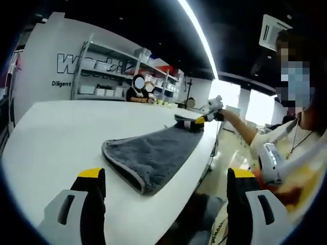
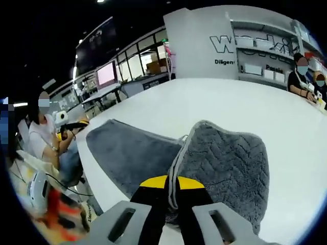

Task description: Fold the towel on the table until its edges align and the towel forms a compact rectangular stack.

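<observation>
A grey towel [image 1: 153,153] lies on the white table [image 1: 61,143], reaching away from me to the table's right edge. My left gripper [image 1: 166,176] is open, its jaws wide apart, short of the towel's near hem with nothing between them. At the towel's far end my right gripper [image 1: 196,122] pinches a corner. In the right gripper view the right gripper [image 2: 171,186] is shut on the towel's hem, and that lifted end [image 2: 225,163] curls up over the flat part [image 2: 127,148]. The left gripper [image 2: 71,125] shows beyond, in the person's hand.
The person holding the grippers stands at the table's right edge [image 1: 207,158]. Two people sit at the far end by metal shelves [image 1: 102,71] against a white wall. Bare table spreads left of the towel. Desks with a monitor [image 2: 107,74] stand beyond the table.
</observation>
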{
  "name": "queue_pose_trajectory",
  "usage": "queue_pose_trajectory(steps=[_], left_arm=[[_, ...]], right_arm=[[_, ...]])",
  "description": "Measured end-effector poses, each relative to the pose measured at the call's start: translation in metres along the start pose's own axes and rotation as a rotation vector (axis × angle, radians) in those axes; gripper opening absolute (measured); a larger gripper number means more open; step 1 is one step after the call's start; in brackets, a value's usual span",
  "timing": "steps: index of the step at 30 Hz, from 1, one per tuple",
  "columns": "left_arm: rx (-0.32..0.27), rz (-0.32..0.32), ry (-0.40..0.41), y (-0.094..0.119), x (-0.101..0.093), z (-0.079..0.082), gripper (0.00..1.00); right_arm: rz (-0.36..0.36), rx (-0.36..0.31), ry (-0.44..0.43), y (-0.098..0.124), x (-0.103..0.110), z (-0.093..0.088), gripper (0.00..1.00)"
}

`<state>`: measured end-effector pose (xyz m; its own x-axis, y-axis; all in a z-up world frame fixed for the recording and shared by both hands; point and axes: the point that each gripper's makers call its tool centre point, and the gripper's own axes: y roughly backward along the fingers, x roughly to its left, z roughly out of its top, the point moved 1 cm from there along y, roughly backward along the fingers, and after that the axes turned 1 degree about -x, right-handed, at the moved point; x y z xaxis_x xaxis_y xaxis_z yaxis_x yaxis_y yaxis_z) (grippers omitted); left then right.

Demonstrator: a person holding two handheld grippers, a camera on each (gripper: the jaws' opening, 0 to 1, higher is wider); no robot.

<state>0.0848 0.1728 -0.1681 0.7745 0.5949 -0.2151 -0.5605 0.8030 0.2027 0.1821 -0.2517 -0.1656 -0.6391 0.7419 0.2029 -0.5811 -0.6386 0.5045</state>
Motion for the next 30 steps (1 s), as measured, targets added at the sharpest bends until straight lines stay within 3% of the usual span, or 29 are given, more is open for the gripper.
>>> queue_pose_trajectory(steps=[6,13,22,30], left_arm=[[-0.007,0.006,-0.005,0.003,-0.003,0.0,0.97],[-0.012,0.004,-0.004,0.005,-0.004,0.001,0.97],[-0.018,0.004,-0.01,0.008,-0.006,0.004,0.97],[-0.015,0.001,-0.013,0.007,-0.007,0.005,0.97]], right_arm=[[0.076,-0.057,-0.035,-0.004,0.018,0.017,0.02],[0.128,-0.08,-0.046,-0.012,0.028,0.027,0.01],[0.235,-0.178,-0.124,-0.014,0.056,0.05,0.01],[0.266,-0.192,-0.089,-0.022,0.082,0.056,0.01]])
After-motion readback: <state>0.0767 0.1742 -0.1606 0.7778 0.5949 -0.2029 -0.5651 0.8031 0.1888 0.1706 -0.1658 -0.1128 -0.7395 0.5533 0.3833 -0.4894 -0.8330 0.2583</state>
